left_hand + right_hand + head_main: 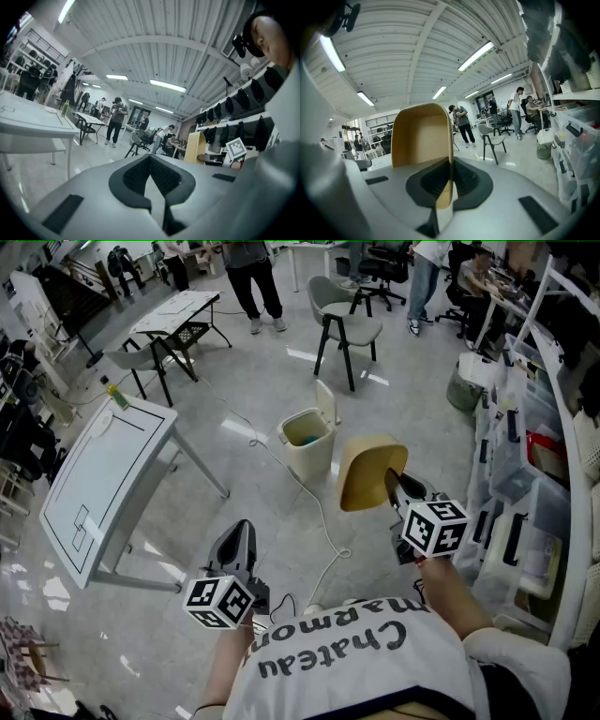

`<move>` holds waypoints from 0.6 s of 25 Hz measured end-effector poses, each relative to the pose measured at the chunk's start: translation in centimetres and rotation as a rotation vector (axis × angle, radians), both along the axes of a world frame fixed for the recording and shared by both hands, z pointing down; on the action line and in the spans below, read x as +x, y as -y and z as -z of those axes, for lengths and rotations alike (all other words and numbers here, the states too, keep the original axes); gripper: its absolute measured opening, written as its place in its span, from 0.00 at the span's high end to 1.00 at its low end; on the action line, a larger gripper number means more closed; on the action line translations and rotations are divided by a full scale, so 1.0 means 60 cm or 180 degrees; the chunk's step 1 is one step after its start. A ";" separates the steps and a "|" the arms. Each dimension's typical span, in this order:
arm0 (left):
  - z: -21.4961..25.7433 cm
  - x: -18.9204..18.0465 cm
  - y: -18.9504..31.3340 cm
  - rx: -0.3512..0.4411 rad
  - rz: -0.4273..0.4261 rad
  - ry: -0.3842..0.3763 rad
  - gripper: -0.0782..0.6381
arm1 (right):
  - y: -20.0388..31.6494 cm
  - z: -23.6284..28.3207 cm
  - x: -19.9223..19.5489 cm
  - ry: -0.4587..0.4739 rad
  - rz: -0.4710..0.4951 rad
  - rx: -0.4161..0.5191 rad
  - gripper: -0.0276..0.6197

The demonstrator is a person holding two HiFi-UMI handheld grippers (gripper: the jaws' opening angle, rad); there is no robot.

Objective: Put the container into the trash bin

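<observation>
A tan box-shaped container (367, 472) hangs in the air, with my right gripper (391, 481) shut on its side wall. In the right gripper view the container (423, 143) stands up between the dark pads, open side toward the camera. A cream trash bin (307, 440) with its lid raised stands on the floor just beyond and left of the container. My left gripper (238, 536) is lower left, shut and empty; in the left gripper view its pads (151, 176) meet with nothing between them.
A white table (103, 474) stands to the left, with a green bottle (117, 396) at its far corner. A white cable (309, 493) runs across the floor by the bin. Shelves with plastic boxes (530, 512) line the right. Chairs (345, 326), tables and people fill the far room.
</observation>
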State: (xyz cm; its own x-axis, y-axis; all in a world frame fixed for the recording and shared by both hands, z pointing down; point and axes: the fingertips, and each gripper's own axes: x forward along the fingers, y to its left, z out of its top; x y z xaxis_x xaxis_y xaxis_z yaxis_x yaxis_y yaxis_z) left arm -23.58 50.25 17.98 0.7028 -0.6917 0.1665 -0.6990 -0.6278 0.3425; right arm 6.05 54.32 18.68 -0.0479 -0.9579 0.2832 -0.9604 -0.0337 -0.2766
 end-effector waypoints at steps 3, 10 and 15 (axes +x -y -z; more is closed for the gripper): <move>-0.006 0.001 0.000 0.0010 -0.0028 0.0020 0.86 | 0.005 -0.003 -0.004 -0.0011 0.0019 -0.0015 0.91; -0.006 -0.016 0.010 -0.0092 -0.0014 -0.0128 0.86 | 0.010 0.002 -0.013 0.0060 -0.0016 0.0002 0.91; 0.005 -0.027 0.024 -0.0044 -0.0051 -0.0147 0.86 | 0.014 0.009 -0.019 0.0233 -0.0112 0.0074 0.91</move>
